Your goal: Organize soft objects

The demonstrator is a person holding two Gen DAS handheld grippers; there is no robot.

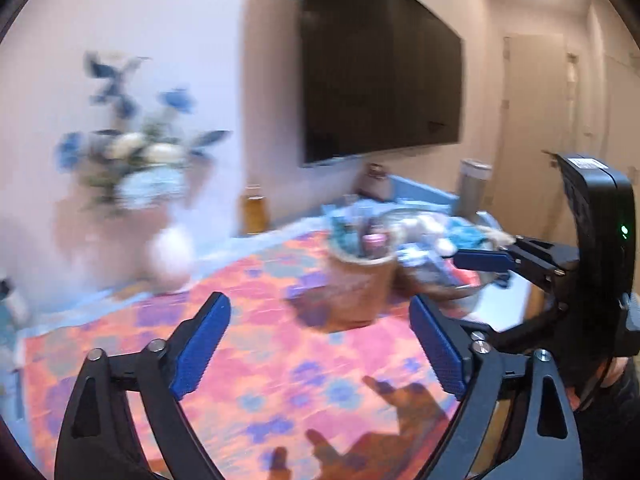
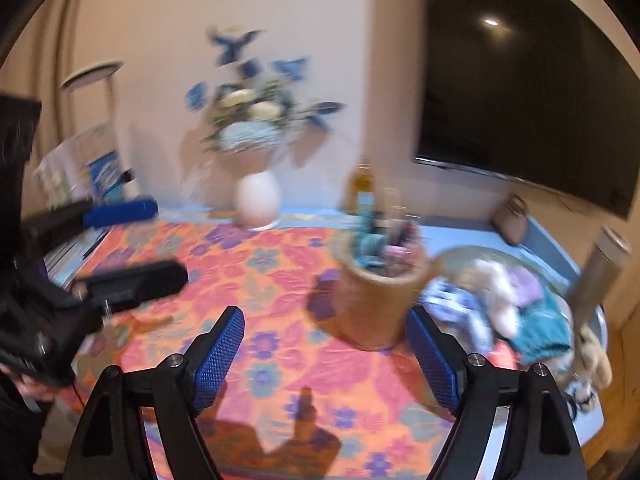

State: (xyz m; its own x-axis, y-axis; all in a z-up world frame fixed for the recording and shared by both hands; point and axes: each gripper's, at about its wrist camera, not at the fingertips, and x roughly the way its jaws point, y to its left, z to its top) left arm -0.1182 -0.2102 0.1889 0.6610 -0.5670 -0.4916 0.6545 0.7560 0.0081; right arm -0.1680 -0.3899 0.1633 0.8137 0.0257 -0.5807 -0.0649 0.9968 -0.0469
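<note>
A metal bowl (image 2: 600, 320) at the table's right holds a heap of soft things: a cream plush toy (image 2: 496, 292), a teal knit piece (image 2: 544, 332) and patterned cloth. The same heap of soft things (image 1: 424, 232) shows at the right of the left wrist view. Beside the bowl stands a wicker basket (image 2: 376, 308) (image 1: 360, 288) with small items upright in it. My left gripper (image 1: 320, 344) hangs open over the floral cloth, with nothing between its pads. My right gripper (image 2: 326, 360) is open too and holds nothing, just in front of the basket. The picture is blurred.
A floral tablecloth (image 2: 280, 320) covers the table. A white vase of blue and white flowers (image 2: 258, 196), an amber bottle (image 2: 362, 184) and a small bag (image 2: 512, 216) stand along the wall. A dark screen (image 2: 532, 80) hangs above. A steel tumbler (image 2: 600, 264) stands behind the bowl.
</note>
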